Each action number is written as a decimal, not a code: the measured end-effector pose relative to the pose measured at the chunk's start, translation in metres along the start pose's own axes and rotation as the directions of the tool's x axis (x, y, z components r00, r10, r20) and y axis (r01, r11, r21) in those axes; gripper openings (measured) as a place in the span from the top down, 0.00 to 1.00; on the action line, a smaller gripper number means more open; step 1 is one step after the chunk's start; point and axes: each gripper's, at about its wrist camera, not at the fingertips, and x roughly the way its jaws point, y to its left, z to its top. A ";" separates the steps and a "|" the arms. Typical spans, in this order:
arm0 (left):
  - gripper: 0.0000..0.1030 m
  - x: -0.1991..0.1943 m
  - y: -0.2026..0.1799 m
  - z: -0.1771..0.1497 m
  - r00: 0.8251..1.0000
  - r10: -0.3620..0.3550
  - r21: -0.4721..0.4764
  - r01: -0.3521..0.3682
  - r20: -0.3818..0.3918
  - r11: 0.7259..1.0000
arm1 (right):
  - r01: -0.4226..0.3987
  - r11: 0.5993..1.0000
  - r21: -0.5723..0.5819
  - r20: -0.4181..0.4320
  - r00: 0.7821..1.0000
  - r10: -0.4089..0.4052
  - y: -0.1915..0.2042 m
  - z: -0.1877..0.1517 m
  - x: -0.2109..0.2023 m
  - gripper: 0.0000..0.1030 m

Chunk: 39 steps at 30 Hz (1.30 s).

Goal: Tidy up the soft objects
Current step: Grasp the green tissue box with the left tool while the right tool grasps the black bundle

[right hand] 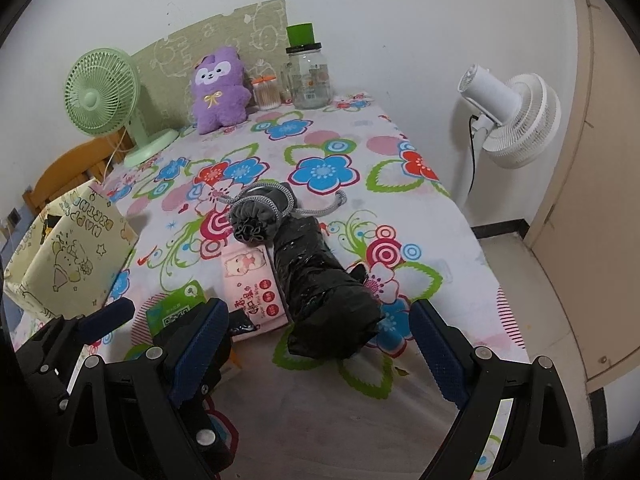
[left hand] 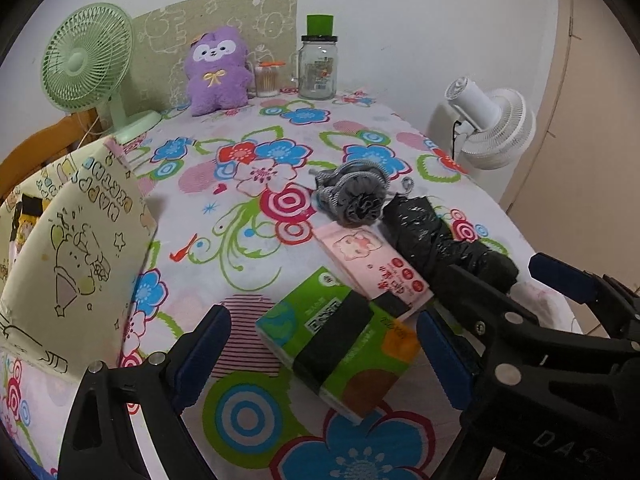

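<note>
The left gripper [left hand: 320, 354] hangs wide open around the green tissue pack [left hand: 340, 344], not squeezing it. The right gripper [right hand: 320, 354] is wide open too, facing the black roll [right hand: 320, 276]. Both look ready to grab. The yellow box [left hand: 80, 252] waits nearby, likely for the soft things.

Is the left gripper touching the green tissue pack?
Apart. In the left wrist view, cloth shows between both pads of the left gripper and the green tissue pack.
</note>
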 end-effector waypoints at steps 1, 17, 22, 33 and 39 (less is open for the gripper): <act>0.07 -0.001 -0.001 0.000 1.000 -0.004 0.001 0.004 0.003 1.000 | 0.005 1.000 -0.003 0.005 1.000 -0.005 -0.001 0.001 -0.002 0.09; 0.16 0.018 -0.007 -0.004 0.999 0.003 0.025 -0.002 -0.044 1.000 | 0.026 1.000 -0.008 -0.014 1.000 -0.026 -0.004 0.001 0.009 0.09; 0.16 0.018 0.003 0.004 0.999 0.021 0.013 -0.021 -0.030 1.000 | 0.018 1.000 -0.013 -0.006 1.000 -0.018 -0.001 0.010 0.017 0.13; 0.16 0.031 0.010 0.014 0.999 0.013 0.002 -0.013 -0.030 1.000 | 0.010 1.000 -0.028 -0.038 0.999 -0.012 0.007 0.018 0.043 0.26; 0.16 0.030 0.009 0.013 0.999 0.021 0.019 -0.021 -0.024 1.000 | 0.033 0.999 0.003 -0.068 0.997 -0.033 0.002 0.015 0.050 0.42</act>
